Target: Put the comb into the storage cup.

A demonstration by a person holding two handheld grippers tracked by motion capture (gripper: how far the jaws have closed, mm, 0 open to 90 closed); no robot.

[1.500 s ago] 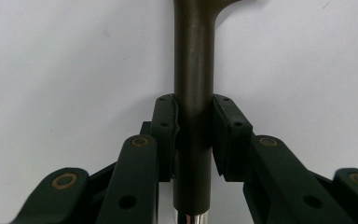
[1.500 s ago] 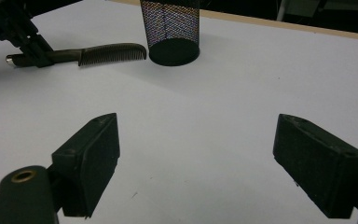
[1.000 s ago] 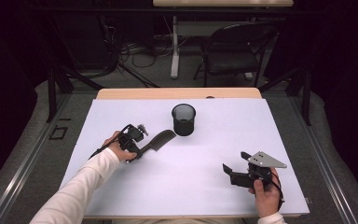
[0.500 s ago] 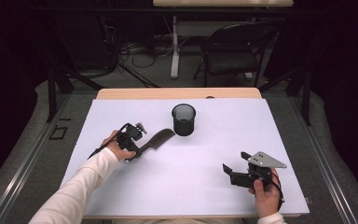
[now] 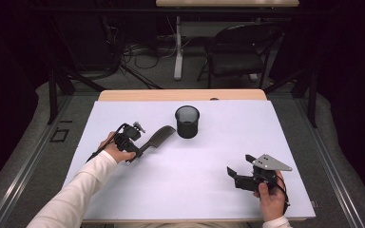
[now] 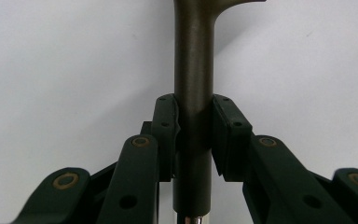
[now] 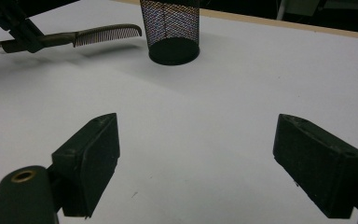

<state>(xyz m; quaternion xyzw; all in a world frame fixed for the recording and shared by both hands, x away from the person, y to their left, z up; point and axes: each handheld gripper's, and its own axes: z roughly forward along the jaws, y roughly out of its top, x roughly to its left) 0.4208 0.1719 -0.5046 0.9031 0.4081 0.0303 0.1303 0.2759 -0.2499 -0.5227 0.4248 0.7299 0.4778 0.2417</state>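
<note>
I have the comb point(image 5: 156, 139) clamped by its handle in my left gripper point(image 5: 132, 142), pads point(image 6: 167, 122) pressing on either side of the shaft, so that grip looks settled. The comb's long axis runs out from the jaws up and to the right in the high view, toothed end leading, and that end points at the mesh cup point(image 5: 187, 121). The cup stands upright near the far middle of the table point(image 5: 285, 142), just beyond the comb's tip and a little right of it, close but with a small gap that I read as not touching. The right gripper view shows the comb point(image 7: 107, 33) held above the sheet with its shadow below, teeth facing down, tip just beside the cup point(image 7: 169, 29). My right gripper point(image 5: 240, 176) sits low at the near right, jaws wide apart with nothing between them, well apart from both. Left hand is clearly the nearer one. My guess: next I need to lift and tip the comb over the rim.
</note>
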